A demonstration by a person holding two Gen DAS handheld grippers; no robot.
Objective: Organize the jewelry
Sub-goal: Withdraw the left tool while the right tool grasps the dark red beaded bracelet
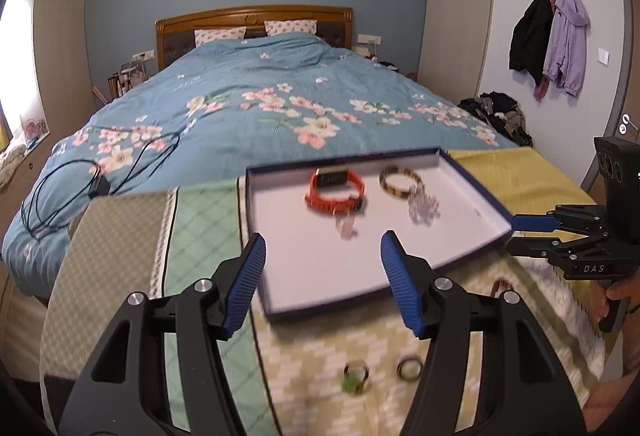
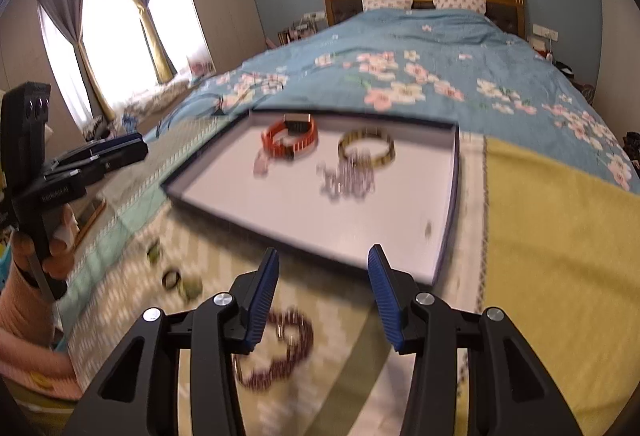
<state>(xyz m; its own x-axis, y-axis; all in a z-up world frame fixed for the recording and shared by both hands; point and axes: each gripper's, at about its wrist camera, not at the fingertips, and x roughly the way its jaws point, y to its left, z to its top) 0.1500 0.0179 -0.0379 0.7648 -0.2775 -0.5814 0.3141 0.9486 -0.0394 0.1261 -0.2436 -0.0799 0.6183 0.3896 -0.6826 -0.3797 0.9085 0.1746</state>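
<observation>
A shallow white tray with a dark blue rim (image 1: 476,192) (image 2: 452,204) lies on a patterned cloth at the foot of the bed. In it are an orange watch (image 1: 336,188) (image 2: 290,138), a tortoiseshell bangle (image 1: 400,178) (image 2: 366,146), a clear bead bracelet (image 1: 422,206) (image 2: 348,180) and a small pale piece (image 1: 346,226) (image 2: 262,166). On the cloth lie a green ring (image 1: 354,376) (image 2: 154,252), a dark ring (image 1: 408,368) (image 2: 172,278) and a dark red bead bracelet (image 2: 276,352). My left gripper (image 1: 322,276) is open and empty over the tray's near edge. My right gripper (image 2: 324,294) (image 1: 520,230) is open and empty above the red bracelet.
The bed with a blue floral duvet (image 1: 280,88) stretches behind the tray. A black cable (image 1: 72,188) lies on it at the left. A yellow cloth (image 2: 552,236) covers the surface right of the tray. Coats (image 1: 548,44) hang on the right wall.
</observation>
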